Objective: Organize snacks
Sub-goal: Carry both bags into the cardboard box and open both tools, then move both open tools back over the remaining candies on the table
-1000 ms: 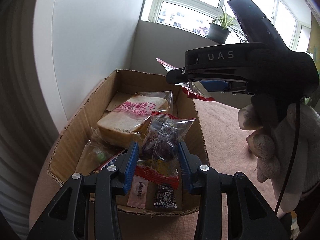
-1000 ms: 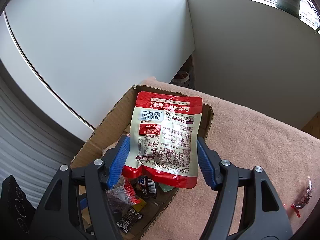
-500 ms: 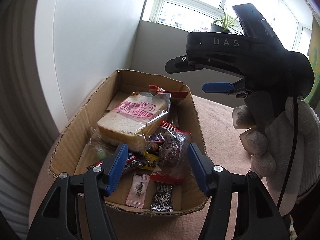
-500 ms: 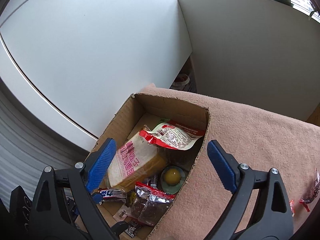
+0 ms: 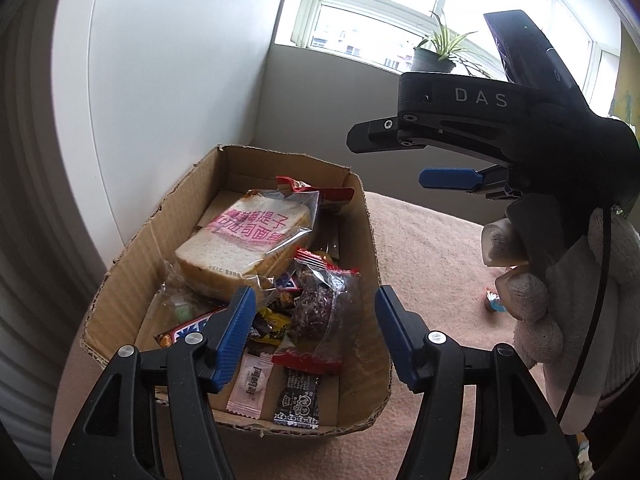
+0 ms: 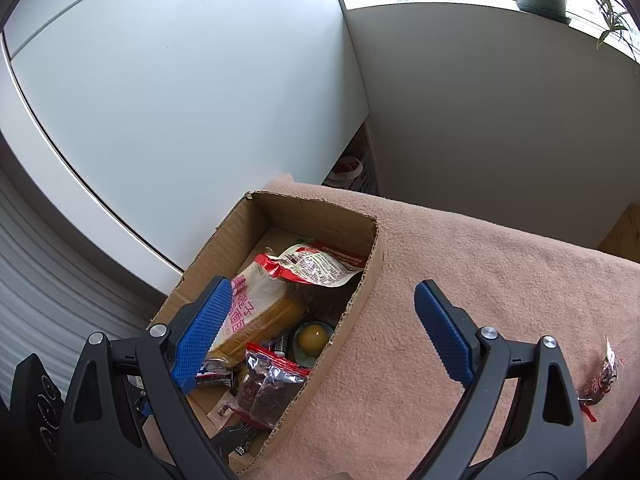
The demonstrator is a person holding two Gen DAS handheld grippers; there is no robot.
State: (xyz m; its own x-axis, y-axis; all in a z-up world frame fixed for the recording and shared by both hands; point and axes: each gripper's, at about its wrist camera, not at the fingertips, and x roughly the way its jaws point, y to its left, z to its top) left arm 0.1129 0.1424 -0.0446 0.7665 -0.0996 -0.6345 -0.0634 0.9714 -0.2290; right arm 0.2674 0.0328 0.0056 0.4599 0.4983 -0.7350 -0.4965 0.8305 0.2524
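Note:
A cardboard box (image 5: 116,280) (image 6: 362,300) on the pink cloth holds several snacks. A bagged bread slice (image 5: 248,244) (image 6: 256,312) lies in the middle. A red and white pouch (image 5: 316,194) (image 6: 316,266) rests at the far end. A clear bag of dark dried fruit (image 5: 320,308) (image 6: 268,392) lies near the front. My left gripper (image 5: 314,334) is open and empty above the box's near end. My right gripper (image 6: 320,334) is open and empty above the box's right wall; it also shows in the left wrist view (image 5: 440,178).
A small wrapped snack (image 6: 600,384) lies on the pink cloth (image 6: 480,280) to the right of the box, and a small wrapped candy (image 5: 495,302) lies beside the gloved hand. A white cabinet stands left of the box. A potted plant (image 5: 434,60) sits on the windowsill.
Both grippers opened: the right let the red and white pouch fall into the box's far end, the left let go of the dried fruit bag. Both have pulled back a little.

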